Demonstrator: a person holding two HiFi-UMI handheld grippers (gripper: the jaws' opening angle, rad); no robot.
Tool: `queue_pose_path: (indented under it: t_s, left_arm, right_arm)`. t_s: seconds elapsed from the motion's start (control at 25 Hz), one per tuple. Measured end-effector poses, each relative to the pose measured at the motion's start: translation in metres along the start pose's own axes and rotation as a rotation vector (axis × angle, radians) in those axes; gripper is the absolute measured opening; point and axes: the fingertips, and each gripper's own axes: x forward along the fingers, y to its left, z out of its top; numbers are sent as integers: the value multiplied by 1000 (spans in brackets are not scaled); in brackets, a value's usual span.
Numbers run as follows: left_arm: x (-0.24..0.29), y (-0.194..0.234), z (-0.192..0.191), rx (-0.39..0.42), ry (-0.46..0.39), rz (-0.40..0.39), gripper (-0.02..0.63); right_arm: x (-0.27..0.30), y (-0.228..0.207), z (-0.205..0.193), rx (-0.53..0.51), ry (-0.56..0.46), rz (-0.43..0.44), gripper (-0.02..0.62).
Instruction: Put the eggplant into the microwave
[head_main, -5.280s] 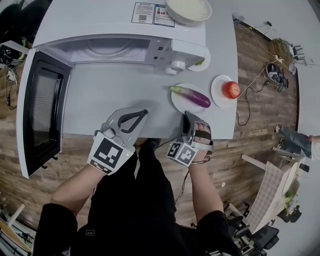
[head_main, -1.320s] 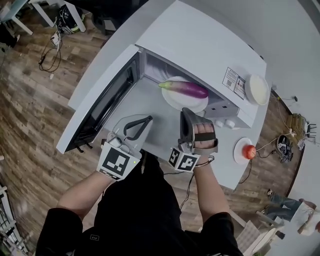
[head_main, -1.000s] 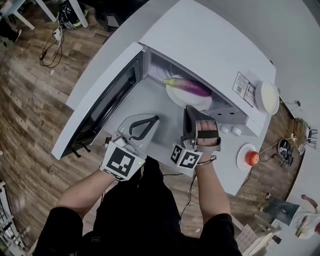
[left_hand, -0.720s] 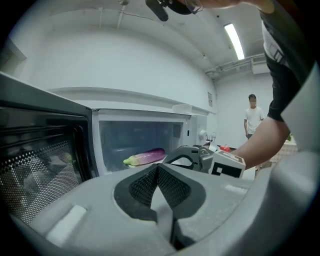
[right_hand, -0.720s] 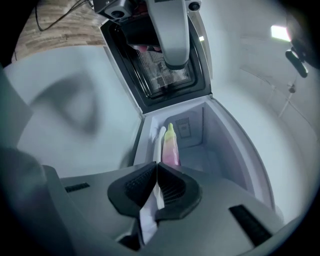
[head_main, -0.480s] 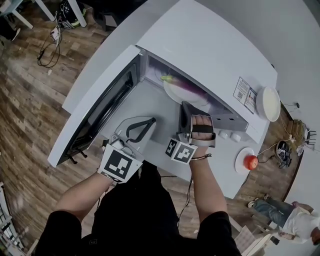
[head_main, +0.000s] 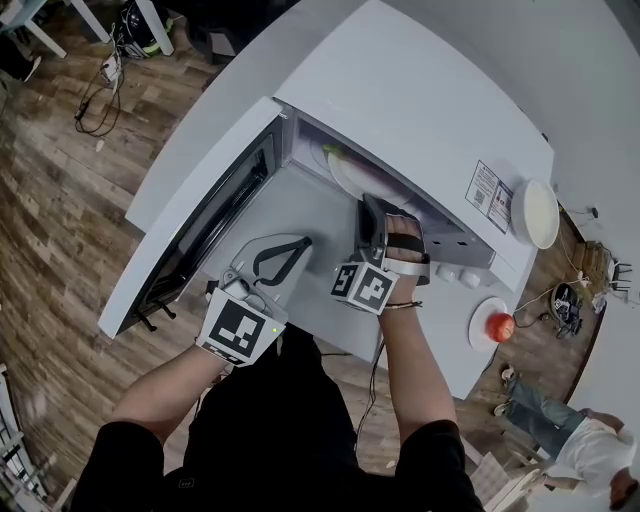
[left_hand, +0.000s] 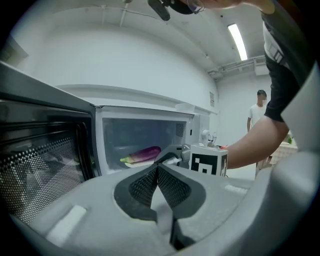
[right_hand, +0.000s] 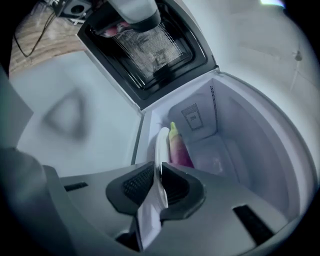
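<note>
The purple eggplant with a green stem lies on a white plate inside the open microwave. My right gripper reaches into the cavity mouth. The plate's near rim sits between its pads, which still touch it as the jaws are opening. From above, only the plate's edge shows under the microwave roof, ahead of the right gripper. My left gripper hovers over the table in front of the opening, shut and empty. In the left gripper view the eggplant is visible inside.
The microwave door swings out wide to the left. A white bowl rests on the microwave top. A red fruit on a small plate sits at the table's right end. A person stands on the floor beyond.
My right gripper has pushed forward and down, carrying the plate and eggplant from the doorway deeper into the cavity. The left gripper has stayed put.
</note>
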Motion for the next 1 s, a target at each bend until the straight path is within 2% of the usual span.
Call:
queue_pose_path:
  t_s: [0.08,0.16,0.24,0.32,0.4,1.0]
  left_arm:
    - [0,-1,1,-2,-1,-3,9]
    - [-1,-3,1,-3,-2,-5,9]
    - [-2,-3,1,0,2,-6,9]
    - [-4,-3,0,-1,5,-5,9]
    - [-5,-2,0,-3,8,-3,9]
    - [-6,12,13,-18,7,13,9]
  right_arm:
    - [-5,1,3,9,-19,6,93]
    - [-11,-1,6,15,-38,-5,97]
    - [-15,-4,7,31,-45,-19,81]
    - [-15,-5,5,48,-36,-19,37]
    - [-12,-5,4,57,-23,-10,28]
    - [14,-31,0,242,30,8,28]
